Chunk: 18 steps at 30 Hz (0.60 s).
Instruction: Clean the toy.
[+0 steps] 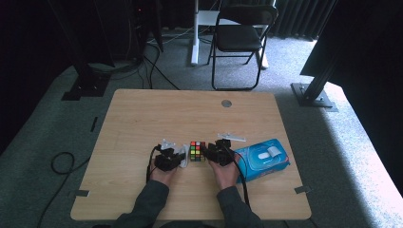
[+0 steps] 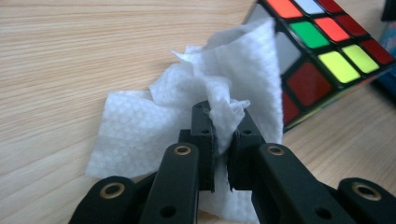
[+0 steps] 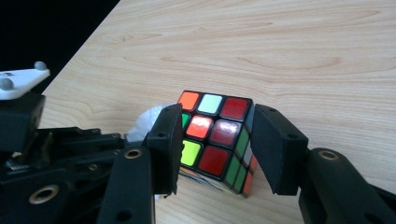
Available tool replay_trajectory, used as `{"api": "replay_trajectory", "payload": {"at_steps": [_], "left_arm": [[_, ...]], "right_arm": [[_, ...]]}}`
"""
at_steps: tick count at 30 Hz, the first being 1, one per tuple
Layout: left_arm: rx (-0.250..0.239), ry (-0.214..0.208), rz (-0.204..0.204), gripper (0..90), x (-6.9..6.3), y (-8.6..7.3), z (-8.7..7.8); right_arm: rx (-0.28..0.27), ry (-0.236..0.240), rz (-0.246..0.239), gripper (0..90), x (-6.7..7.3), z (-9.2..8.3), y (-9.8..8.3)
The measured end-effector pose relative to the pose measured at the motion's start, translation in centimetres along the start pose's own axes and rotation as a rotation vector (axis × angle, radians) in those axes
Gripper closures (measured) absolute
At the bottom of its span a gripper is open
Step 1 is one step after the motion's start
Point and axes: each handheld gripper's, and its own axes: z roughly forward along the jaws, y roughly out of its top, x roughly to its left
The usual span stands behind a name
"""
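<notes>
A colour-sticker puzzle cube (image 1: 197, 151) sits on the wooden table (image 1: 190, 114) between my two hands. My left gripper (image 1: 177, 156) is at the cube's left. In the left gripper view its jaws (image 2: 223, 111) are shut on a crumpled white wipe (image 2: 140, 135), which lies against the side of the cube (image 2: 327, 51). My right gripper (image 1: 210, 152) comes in from the cube's right. In the right gripper view it (image 3: 217, 112) stands open around the cube (image 3: 215, 140), one pad close by each side. The wipe (image 3: 142, 121) peeks out behind the left jaw.
A blue pack of wipes (image 1: 262, 160) lies just right of my right hand. A round cable hole (image 1: 226, 103) is in the table's far part. A folding chair (image 1: 240, 38) stands on the carpet beyond the table.
</notes>
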Motion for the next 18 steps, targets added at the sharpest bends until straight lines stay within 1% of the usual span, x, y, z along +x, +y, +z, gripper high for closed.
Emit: {"api": "replay_trajectory", "payload": {"at_steps": [4,7,10,14,16,18], "left_arm": [[-0.012,-0.006,-0.048,83.4,1.0,-0.1,-0.4],[-0.016,-0.005,-0.063,83.3,1.4,-0.1,-0.5],[-0.014,0.000,-0.053,83.2,1.3,-0.1,-0.5],[-0.014,0.007,-0.042,83.0,1.2,-0.2,-0.5],[-0.011,0.009,-0.036,82.9,1.1,-0.2,-0.5],[-0.015,0.009,-0.039,82.8,1.1,-0.2,-0.4]], "right_arm": [[-0.006,-0.004,-0.006,52.4,-0.1,0.0,-0.2],[-0.008,-0.017,-0.010,52.5,-0.1,0.0,-0.4],[-0.017,-0.071,-0.014,53.6,0.0,-0.1,-0.6],[-0.036,-0.138,-0.052,55.3,0.2,-0.7,-0.7],[-0.039,-0.160,-0.060,56.0,0.2,-1.0,-0.8],[-0.049,-0.190,-0.075,56.5,0.3,-1.4,-0.9]]}}
